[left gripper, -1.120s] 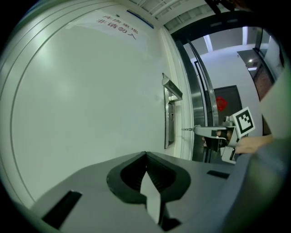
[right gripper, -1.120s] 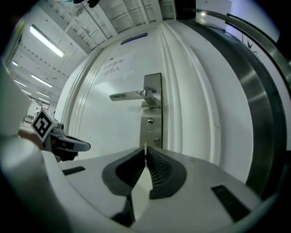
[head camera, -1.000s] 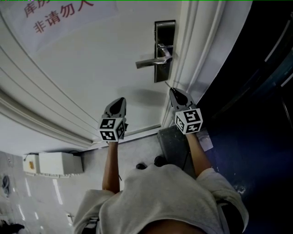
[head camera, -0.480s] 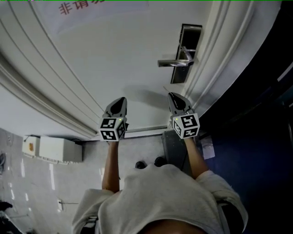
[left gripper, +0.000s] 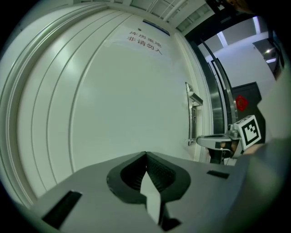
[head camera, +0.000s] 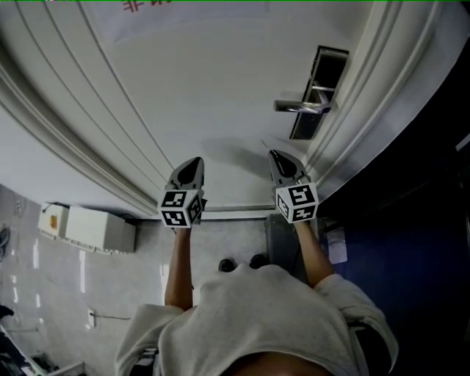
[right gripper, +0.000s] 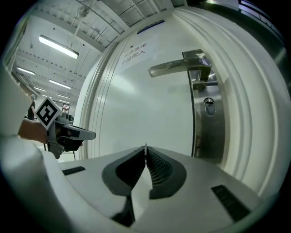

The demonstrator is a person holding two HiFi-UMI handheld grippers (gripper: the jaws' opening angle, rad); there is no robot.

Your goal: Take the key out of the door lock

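Note:
The steel lock plate [head camera: 320,91] with its lever handle [head camera: 301,107] is on the white door, up and to the right of both grippers. In the right gripper view the keyhole [right gripper: 208,106] below the handle [right gripper: 177,68] shows no key in it. My right gripper [head camera: 273,155] hangs below and left of the lock, apart from the door, shut on a thin metal sliver [right gripper: 145,147] that looks like the key. My left gripper [head camera: 194,161] is level with it further left, shut with nothing in it [left gripper: 145,154].
The door frame's mouldings [head camera: 367,125] run along the right, with a dark opening [head camera: 418,220] beyond. A white box [head camera: 88,228] sits low on the left. A paper notice with red print [head camera: 161,6] hangs on the door. The person's shoes [head camera: 239,263] are below.
The head view has swung, so the lock now lies further right and further from the right gripper. Both grippers keep their places in the view and stay shut.

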